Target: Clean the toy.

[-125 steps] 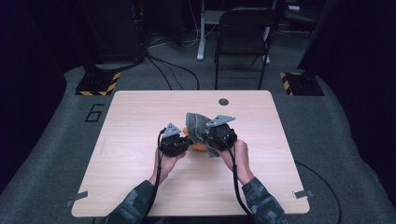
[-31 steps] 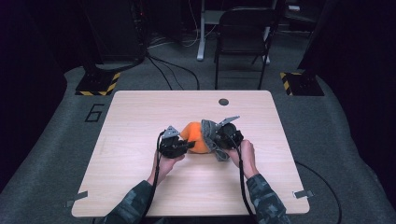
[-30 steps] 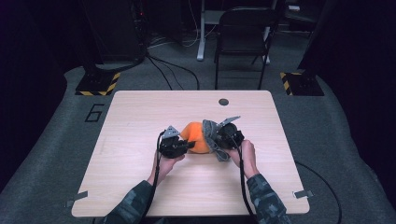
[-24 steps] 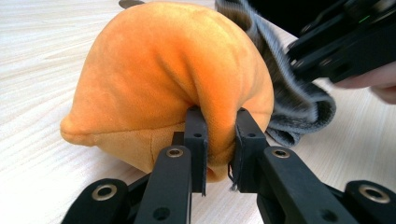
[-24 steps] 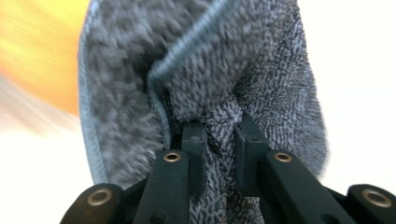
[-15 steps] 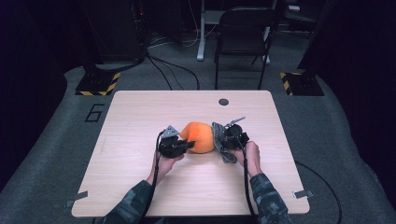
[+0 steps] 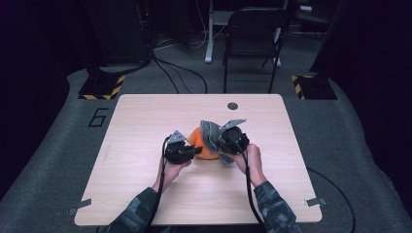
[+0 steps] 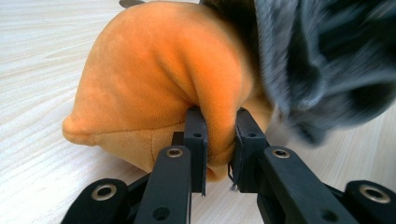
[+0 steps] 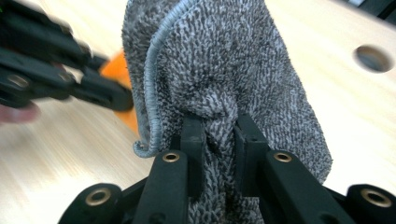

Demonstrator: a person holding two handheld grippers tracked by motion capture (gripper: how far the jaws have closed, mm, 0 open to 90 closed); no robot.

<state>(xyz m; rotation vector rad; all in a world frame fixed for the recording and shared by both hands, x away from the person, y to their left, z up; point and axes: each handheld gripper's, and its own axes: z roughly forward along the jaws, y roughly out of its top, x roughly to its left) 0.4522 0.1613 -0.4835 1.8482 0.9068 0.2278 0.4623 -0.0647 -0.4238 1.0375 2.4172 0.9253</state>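
One orange plush [image 8: 154, 88] pinched by left tool [image 8: 219, 140]; one grey cloth [image 9: 224, 70] clamped in right tool [image 9: 218, 135].

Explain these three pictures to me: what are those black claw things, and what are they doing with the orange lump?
A person sits at a wooden table, each hand working a hand-held two-jaw clamp with a small camera on it. One picture looks down from above; the other two look along each clamp's jaws. The left gripper is shut on an orange plush toy lying on the table. The right gripper is shut on a grey cloth, held up beside the toy. From above, the cloth drapes partly against the toy.
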